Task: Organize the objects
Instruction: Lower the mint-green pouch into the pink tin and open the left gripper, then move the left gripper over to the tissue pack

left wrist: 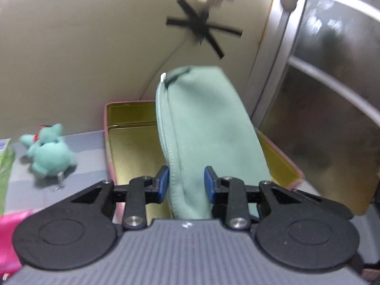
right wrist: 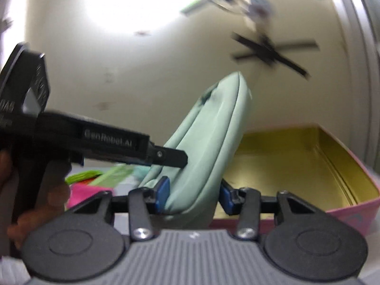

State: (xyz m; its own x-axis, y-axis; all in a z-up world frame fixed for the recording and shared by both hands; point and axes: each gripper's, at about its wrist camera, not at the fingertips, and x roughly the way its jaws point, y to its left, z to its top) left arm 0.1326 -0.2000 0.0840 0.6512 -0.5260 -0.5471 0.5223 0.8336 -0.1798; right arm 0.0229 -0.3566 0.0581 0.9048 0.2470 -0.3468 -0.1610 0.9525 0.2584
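Observation:
A mint-green zip pouch [left wrist: 204,130] stands up on end over an open pink tin [left wrist: 133,142] with a gold inside. My left gripper [left wrist: 186,181] is shut on the pouch's lower end. In the right wrist view the pouch [right wrist: 209,142] leans left beside the tin [right wrist: 296,166], and my right gripper [right wrist: 193,193] is also shut on its lower end. The left gripper's black finger [right wrist: 171,156] shows there, pressed against the pouch's left side.
A mint plush toy [left wrist: 48,152] lies on the grey table left of the tin. A green carton [left wrist: 4,161] and a pink item [left wrist: 9,232] sit at the far left. A wall with black tape stands behind, a glass door [left wrist: 332,95] to the right.

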